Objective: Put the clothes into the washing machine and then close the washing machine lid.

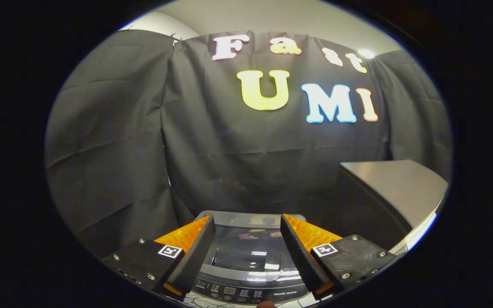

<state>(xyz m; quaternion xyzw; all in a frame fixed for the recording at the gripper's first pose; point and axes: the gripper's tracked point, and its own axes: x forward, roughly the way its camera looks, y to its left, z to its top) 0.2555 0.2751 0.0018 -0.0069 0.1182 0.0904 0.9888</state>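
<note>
Gripper view. 1 gripper (247, 233): 2 fingers spread apart, nothing between them. 1 washing machine (250, 273), seen between and beyond the fingers at 6 o'clock; its glass lid (250, 250) appears to lie flat, its control panel (246, 294) nearest. 1 grey cabinet (394, 188) at 4 o'clock. Clothes: 0 counted. Judgement: lid seemingly down; whether loading is done or pending cannot be told.
</note>
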